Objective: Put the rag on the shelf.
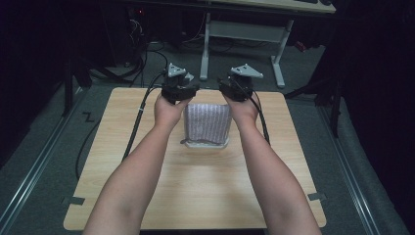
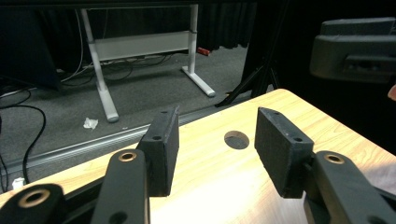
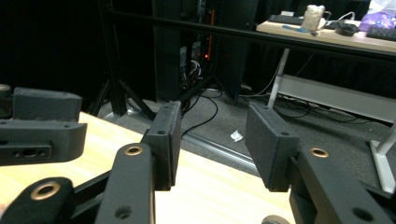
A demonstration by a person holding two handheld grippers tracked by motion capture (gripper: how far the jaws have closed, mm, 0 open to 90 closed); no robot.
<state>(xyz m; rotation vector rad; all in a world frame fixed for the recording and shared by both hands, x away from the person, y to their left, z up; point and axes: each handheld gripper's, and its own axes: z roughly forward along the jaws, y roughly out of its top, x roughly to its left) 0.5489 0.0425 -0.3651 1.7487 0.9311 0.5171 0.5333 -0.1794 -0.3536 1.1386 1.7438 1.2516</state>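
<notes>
A folded pale towel [image 1: 207, 123] with fine stripes lies on the wooden table [image 1: 205, 191], just behind its middle. Two bare forearms reach up either side of it. My left gripper [image 1: 180, 88] is held over the table's far edge, just beyond the towel's left corner. In its own view the left gripper [image 2: 217, 144] stands open with bare tabletop between the jaws. My right gripper [image 1: 239, 85] is past the towel's right corner. In its own view the right gripper [image 3: 212, 140] is open too, with nothing between its pads.
A round hole [image 2: 236, 139] pierces the tabletop near its far edge. Beyond the table stands a white-legged desk [image 1: 242, 30], with cables [image 1: 147, 54] and a floor rail [image 2: 84, 148] on the grey carpet. A cable [image 1: 137, 122] trails across the table's left side.
</notes>
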